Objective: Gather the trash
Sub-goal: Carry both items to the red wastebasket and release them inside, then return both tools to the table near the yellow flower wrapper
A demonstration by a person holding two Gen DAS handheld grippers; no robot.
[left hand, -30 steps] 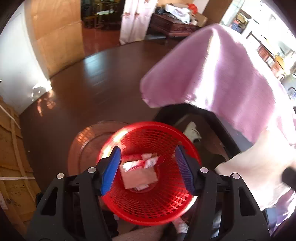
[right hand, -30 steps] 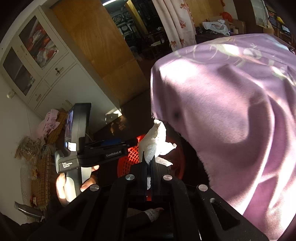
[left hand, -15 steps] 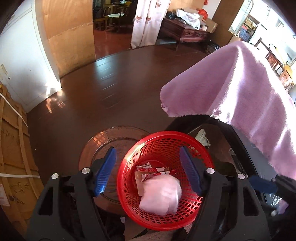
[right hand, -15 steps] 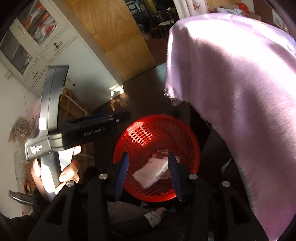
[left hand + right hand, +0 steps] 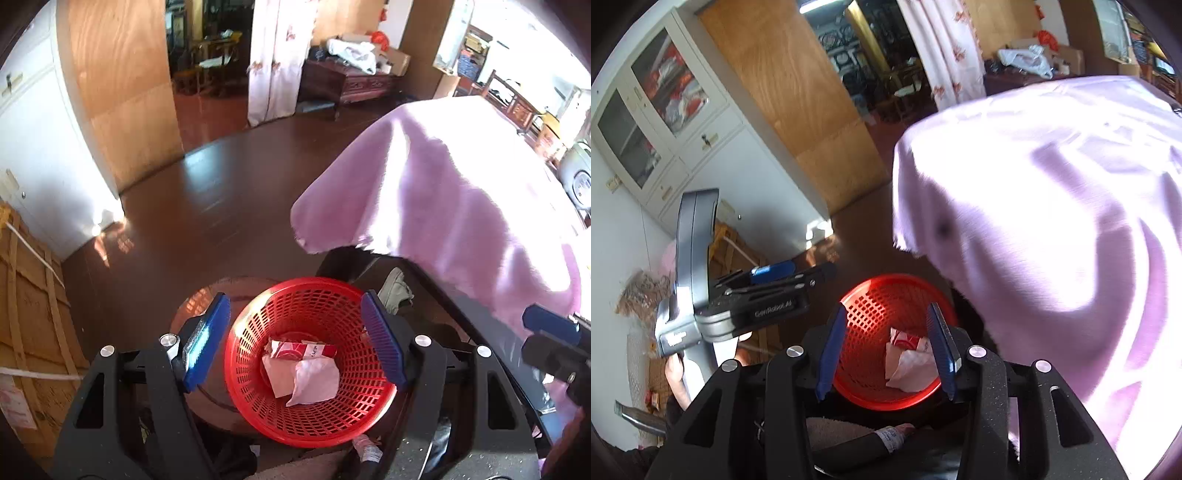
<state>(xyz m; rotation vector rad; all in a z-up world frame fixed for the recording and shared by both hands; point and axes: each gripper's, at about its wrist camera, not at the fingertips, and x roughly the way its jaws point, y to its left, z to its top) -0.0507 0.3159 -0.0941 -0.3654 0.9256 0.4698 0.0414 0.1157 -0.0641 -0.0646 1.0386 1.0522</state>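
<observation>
A red mesh basket sits on a round wooden stand below both grippers. In it lie a crumpled white tissue and a red-and-white wrapper. My left gripper hovers above the basket, open, with nothing between its blue pads. In the right wrist view the basket shows again, holding the tissue and the wrapper. My right gripper is open and empty above it. A hand holds the left gripper's grey handle at the left of that view.
A pink cloth drapes a dark table at the right, overhanging close to the basket. The dark wooden floor stretches beyond. A wooden crate stands at the left and a white cabinet behind it. A grey shoe lies under the table.
The right gripper opened and the white tissue it held dropped into the basket. The left gripper rose away from the basket and its jaws spread wider.
</observation>
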